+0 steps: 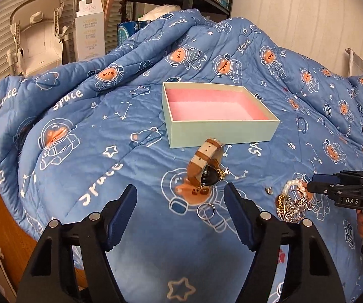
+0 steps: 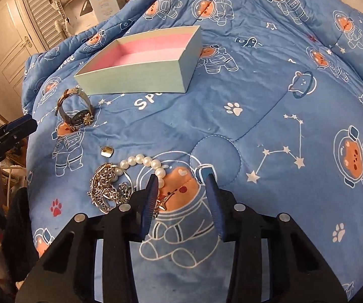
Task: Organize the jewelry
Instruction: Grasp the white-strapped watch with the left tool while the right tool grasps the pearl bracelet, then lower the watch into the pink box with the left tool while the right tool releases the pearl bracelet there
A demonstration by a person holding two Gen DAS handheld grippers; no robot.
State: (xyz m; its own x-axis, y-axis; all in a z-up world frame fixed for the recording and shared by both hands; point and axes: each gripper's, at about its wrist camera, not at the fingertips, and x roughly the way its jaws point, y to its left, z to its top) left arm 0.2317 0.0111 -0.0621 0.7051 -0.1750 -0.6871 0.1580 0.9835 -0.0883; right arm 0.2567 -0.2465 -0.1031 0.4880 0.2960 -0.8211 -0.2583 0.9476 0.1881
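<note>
Left to right, we see the left gripper (image 1: 180,194), fingers apart and empty, short of the watch (image 1: 206,166). Behind it lies the pink-lined box (image 1: 222,128). The right gripper (image 2: 181,179), fingers apart, straddles the pearl bracelet (image 2: 143,162) beside tangled chains (image 2: 108,186). The bed's blue quilt (image 2: 269,116) reads "Space"; the right gripper's label reads "DAS".

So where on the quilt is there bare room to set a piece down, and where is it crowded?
The pink-lined box is empty. Bare quilt lies right of the box and pearl bracelet. Crowded: the strip from the watch past the small clasp to the chain tangle.
</note>
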